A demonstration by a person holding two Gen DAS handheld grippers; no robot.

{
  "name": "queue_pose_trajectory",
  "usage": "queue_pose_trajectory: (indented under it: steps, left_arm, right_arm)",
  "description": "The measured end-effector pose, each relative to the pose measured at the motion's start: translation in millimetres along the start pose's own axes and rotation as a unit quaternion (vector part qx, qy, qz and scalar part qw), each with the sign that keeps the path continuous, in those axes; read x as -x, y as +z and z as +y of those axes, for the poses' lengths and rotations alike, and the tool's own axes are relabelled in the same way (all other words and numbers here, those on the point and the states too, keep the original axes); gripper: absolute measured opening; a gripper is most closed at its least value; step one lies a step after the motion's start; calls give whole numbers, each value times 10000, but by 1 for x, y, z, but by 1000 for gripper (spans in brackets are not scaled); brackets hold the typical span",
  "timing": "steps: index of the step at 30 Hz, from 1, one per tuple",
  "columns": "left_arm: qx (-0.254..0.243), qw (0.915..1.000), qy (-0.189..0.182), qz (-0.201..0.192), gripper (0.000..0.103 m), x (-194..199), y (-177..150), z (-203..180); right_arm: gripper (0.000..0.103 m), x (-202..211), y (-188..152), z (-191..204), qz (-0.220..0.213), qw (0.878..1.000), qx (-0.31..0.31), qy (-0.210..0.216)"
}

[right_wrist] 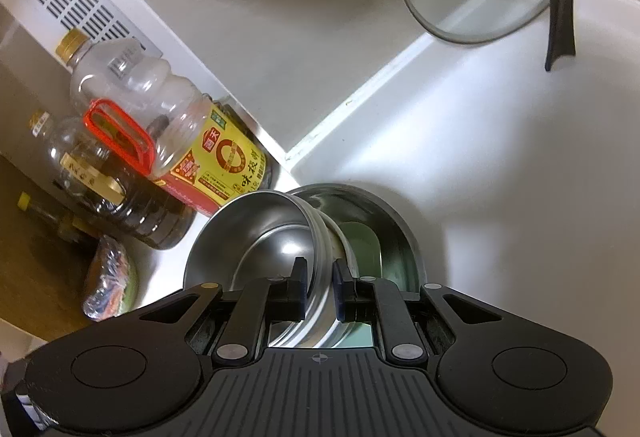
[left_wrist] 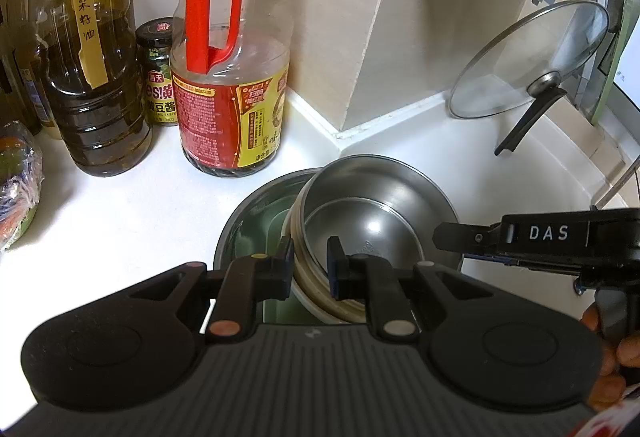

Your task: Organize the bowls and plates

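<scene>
A small steel bowl (left_wrist: 372, 197) (right_wrist: 260, 233) sits tilted on top of beige-rimmed white bowls (left_wrist: 316, 301). This stack rests inside a large steel bowl (left_wrist: 248, 213) (right_wrist: 396, 221) that also holds a pale green dish (left_wrist: 276, 233) (right_wrist: 360, 241). My left gripper (left_wrist: 310, 261) is shut on the near rim of the stack, pads on either side of the rims. My right gripper (right_wrist: 319, 279) is shut on the small steel bowl's rim; in the left wrist view the right gripper (left_wrist: 444, 235) reaches in from the right side.
On the white counter (left_wrist: 140, 221) behind the bowls stand a dark oil bottle (left_wrist: 92, 77), a sauce jar (left_wrist: 158, 77) and a red-handled bottle (left_wrist: 232, 77). A glass lid (left_wrist: 528, 61) leans at the back right. A wrapped bundle (left_wrist: 16, 181) lies at far left.
</scene>
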State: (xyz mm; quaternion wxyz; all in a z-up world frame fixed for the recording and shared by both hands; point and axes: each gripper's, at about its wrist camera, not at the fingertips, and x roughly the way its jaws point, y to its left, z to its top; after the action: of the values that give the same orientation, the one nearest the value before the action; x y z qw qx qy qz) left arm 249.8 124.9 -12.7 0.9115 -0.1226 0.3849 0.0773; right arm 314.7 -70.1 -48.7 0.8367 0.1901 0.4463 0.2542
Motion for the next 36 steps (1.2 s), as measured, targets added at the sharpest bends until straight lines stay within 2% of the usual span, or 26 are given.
queue_pose_trajectory:
  steps: [7,16,21,24,32,36]
  left_arm:
    - [3,10000,12,-20,15,0,-3,-1]
    - [-57,9996,-30,-290,15,16,-3,-8]
    - [-91,9991,-31,-401,15,32,-11,-13]
    - [-168,9987,-20,-478,15,45,-21,-18]
    - [-262,9985,-48,-480,15,78,-62,-32]
    - [-238,9988,16,-437,15,95,-87,-39]
  right_arm:
    - [14,1,-4,7,-85,9995,280,-114]
    - [20,16,-12,14,-307,9975,628,-104]
    - [41,40,-26,10,-585,9947,843,61]
    - [49,56,-40,6,-728,9924,993,77]
    - [57,105,-88,-8,-970,9900,1022,-43]
    - [57,122,-113,-15,-894,9911,978,-103]
